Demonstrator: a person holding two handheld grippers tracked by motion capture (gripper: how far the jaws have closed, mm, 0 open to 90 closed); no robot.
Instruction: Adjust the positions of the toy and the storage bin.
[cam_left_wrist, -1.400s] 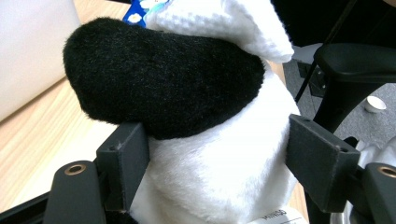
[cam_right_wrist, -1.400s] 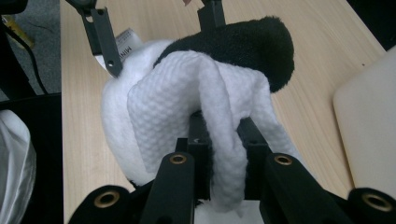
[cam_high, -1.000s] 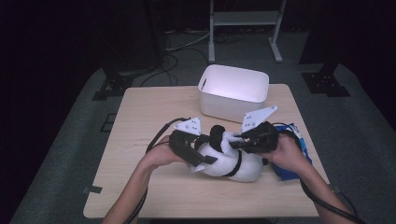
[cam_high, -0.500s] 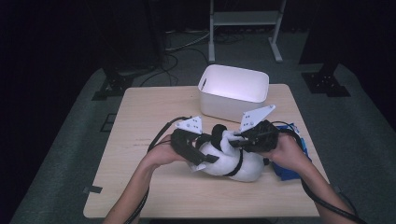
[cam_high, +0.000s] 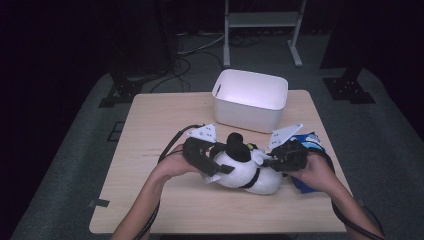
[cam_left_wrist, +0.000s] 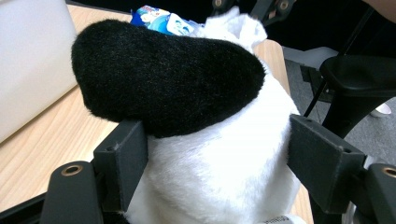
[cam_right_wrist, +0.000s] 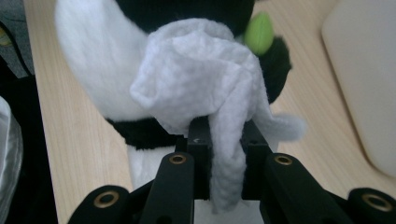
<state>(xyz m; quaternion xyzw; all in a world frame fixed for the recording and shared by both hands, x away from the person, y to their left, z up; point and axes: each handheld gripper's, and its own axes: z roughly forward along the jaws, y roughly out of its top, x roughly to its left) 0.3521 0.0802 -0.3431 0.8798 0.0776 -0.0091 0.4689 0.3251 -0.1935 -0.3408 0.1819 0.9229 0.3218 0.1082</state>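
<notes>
Wiping looks like the job in hand: the plush toy (cam_high: 247, 170), white with black patches, lies on the table (cam_high: 150, 130) near its front edge, in front of the white bin (cam_high: 250, 100). The left gripper (cam_left_wrist: 215, 154) has its jaws clamped on the toy's white body, pinning it. The right gripper (cam_right_wrist: 224, 140) is clenched on a crumpled white wipe (cam_right_wrist: 201, 88), which sits against the toy's top near a green tag (cam_right_wrist: 258, 32).

Risks, as a judgement:
- Soft body gives under the left jaws; a hard swipe could drag or roll the toy out of the grip.
- The wipe is held only by a narrow tail between the right jaws; friction on the fur could tug it loose.
- The bunched wipe hides the contact patch in the right gripper view, so a swipe may miss.
- A blue packet (cam_high: 310, 145) lies just beside the right hand (cam_high: 315, 172); a wide stroke could knock it off the table's right edge.
</notes>
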